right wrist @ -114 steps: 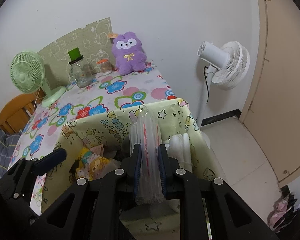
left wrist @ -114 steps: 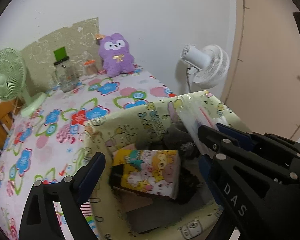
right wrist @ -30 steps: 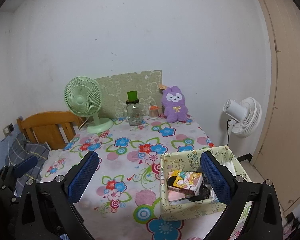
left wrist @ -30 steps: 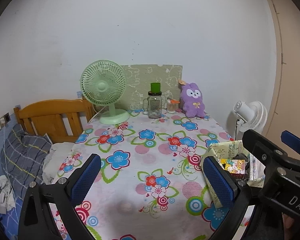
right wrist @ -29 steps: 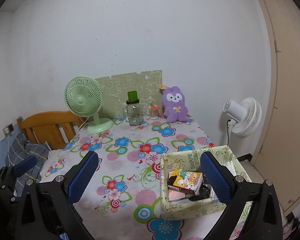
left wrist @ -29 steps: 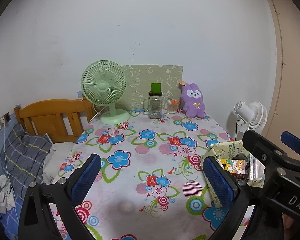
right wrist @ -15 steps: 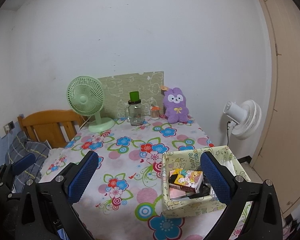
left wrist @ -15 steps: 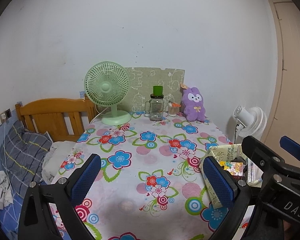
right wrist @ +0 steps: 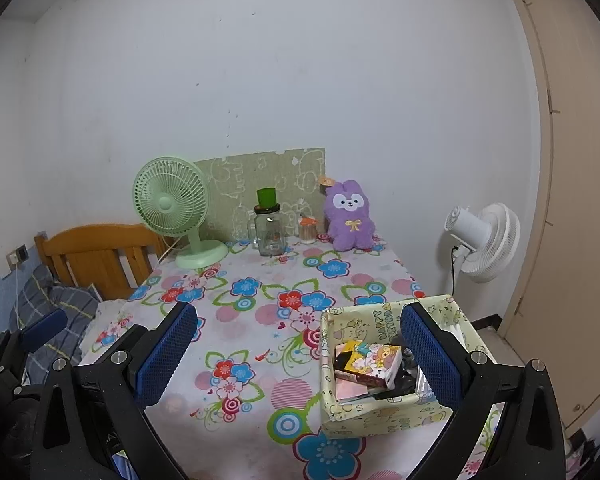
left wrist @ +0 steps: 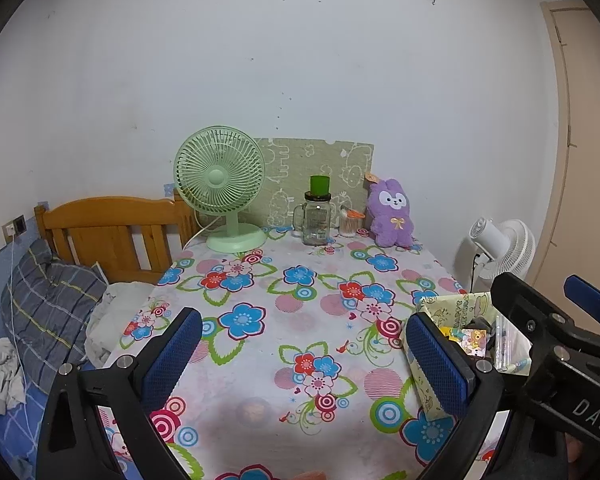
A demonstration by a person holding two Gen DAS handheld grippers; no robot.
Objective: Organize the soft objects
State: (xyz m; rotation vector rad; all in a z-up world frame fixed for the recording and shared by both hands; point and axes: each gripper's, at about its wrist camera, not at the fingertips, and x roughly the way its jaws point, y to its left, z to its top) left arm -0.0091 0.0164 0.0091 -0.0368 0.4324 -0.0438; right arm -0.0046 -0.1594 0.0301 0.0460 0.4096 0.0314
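Hovering over the near edge of the floral tablecloth (right wrist: 260, 312), both the left gripper (left wrist: 300, 356) and right gripper (right wrist: 300, 348) have their fingers spread wide with nothing between them. The yellow fabric box (right wrist: 380, 414) sits at the table's near right corner, stuffed with a cartoon-print pack (right wrist: 374, 362) and dark bits I can't really make out. Its right side is hidden behind the right gripper's finger, and the purple plush bunny (right wrist: 350, 216) is way back by the wall.

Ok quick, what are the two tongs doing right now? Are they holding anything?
Left tongs: open, holding nothing.
Right tongs: open, holding nothing.
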